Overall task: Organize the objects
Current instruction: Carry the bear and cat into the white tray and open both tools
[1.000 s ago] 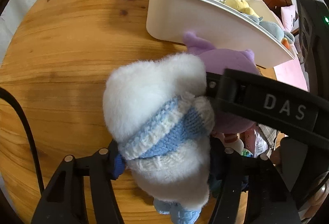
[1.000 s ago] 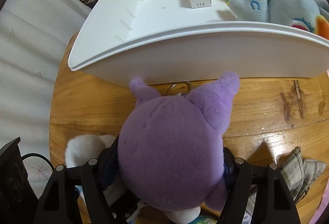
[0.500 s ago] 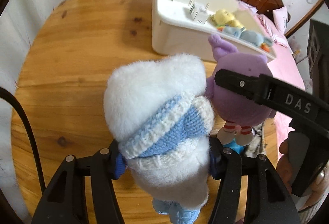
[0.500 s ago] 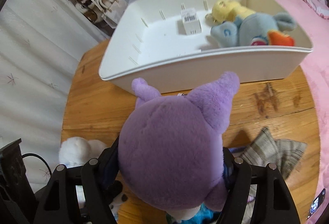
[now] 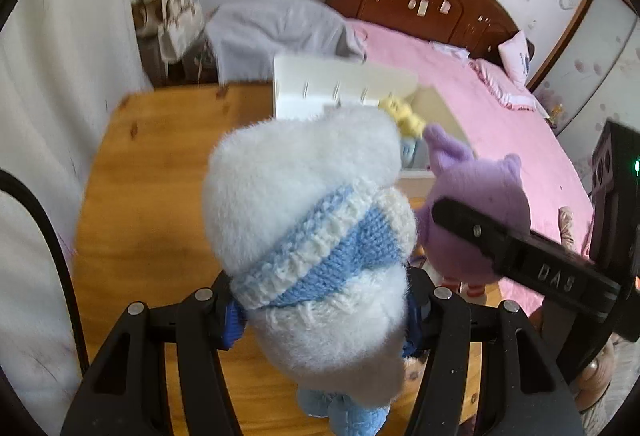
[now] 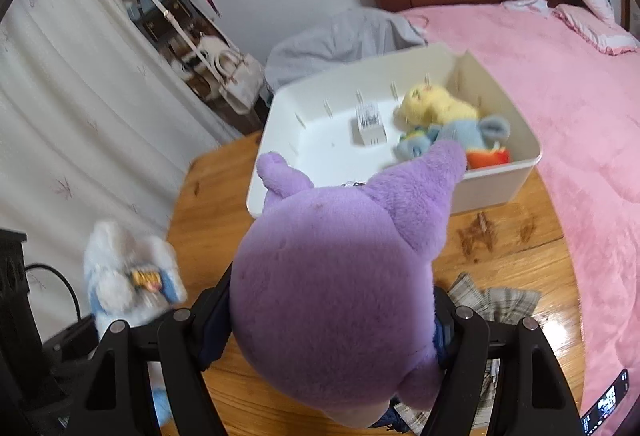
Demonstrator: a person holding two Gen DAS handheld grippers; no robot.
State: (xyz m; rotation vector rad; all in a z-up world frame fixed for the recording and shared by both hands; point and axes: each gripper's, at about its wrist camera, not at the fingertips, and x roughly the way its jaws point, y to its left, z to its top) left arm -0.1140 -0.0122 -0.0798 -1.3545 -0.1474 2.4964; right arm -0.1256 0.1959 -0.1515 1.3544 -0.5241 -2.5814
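My left gripper (image 5: 320, 312) is shut on a white plush toy with a blue-and-white knitted band (image 5: 308, 220), held high above the wooden table (image 5: 136, 211). My right gripper (image 6: 332, 332) is shut on a purple plush toy (image 6: 336, 268), also lifted; the purple toy shows in the left wrist view (image 5: 476, 203) to the right of the white one. The white plush shows at the left of the right wrist view (image 6: 128, 272). A white bin (image 6: 500, 175) stands at the table's far side, holding a yellow plush (image 6: 436, 105), a blue plush (image 6: 464, 133) and a small white box (image 6: 370, 121).
A grey checked cloth (image 6: 496, 302) lies on the table at the right. A pink bed (image 6: 560, 83) is beyond the table. White curtains (image 6: 72, 107) hang at the left, with a coat rack and bags (image 6: 192, 35) behind. A phone (image 6: 606, 406) lies at the lower right.
Both grippers have risen well above the table with their plush toys. The bin now looks smaller and farther, and its inside shows from above.
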